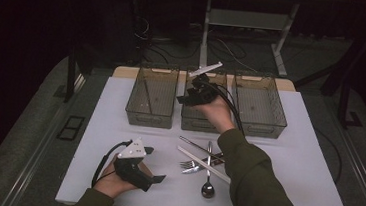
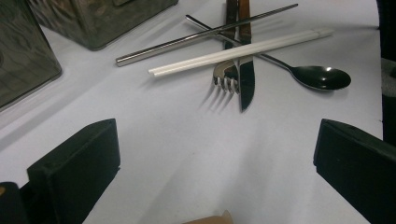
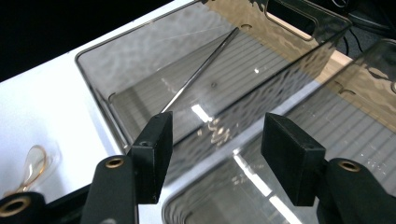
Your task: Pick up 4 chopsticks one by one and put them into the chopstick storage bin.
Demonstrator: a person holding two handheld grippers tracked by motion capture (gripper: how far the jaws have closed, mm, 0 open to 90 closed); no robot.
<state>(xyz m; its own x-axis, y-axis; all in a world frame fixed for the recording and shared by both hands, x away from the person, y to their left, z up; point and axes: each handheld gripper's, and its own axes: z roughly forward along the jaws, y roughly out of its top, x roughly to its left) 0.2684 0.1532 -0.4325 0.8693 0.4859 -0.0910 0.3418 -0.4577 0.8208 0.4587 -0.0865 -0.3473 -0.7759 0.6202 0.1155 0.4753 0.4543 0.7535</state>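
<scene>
A: Status on the sort. Three clear bins along the far edge of the surface (image 1: 114, 177). The left bin (image 1: 152, 96) has one thin metal chopstick (image 3: 201, 70) lying slantwise in it, seen through the wall in the right gripper view. Nothing else that I can make out in the middle bin (image 1: 198, 119) or the right bin (image 1: 260, 107).

B: And the right gripper (image 1: 187, 99)?

A: Hovers over the middle bin, near its left wall. Fingers apart, nothing between them.

B: What is left on the surface?

A: A small crossed pile, near the person: a pair of white chopsticks (image 2: 243, 49), one more metal chopstick (image 2: 205, 35), a fork (image 2: 226, 79), a knife (image 2: 246, 79), a spoon (image 2: 322, 77).

B: Left gripper (image 1: 152, 178)?

A: Low by the near edge, fingers wide apart and empty, pointed at the pile, well short of it.

B: Judgement?

A: Barely begun. One piece binned, by my reading; the rest waits.
</scene>
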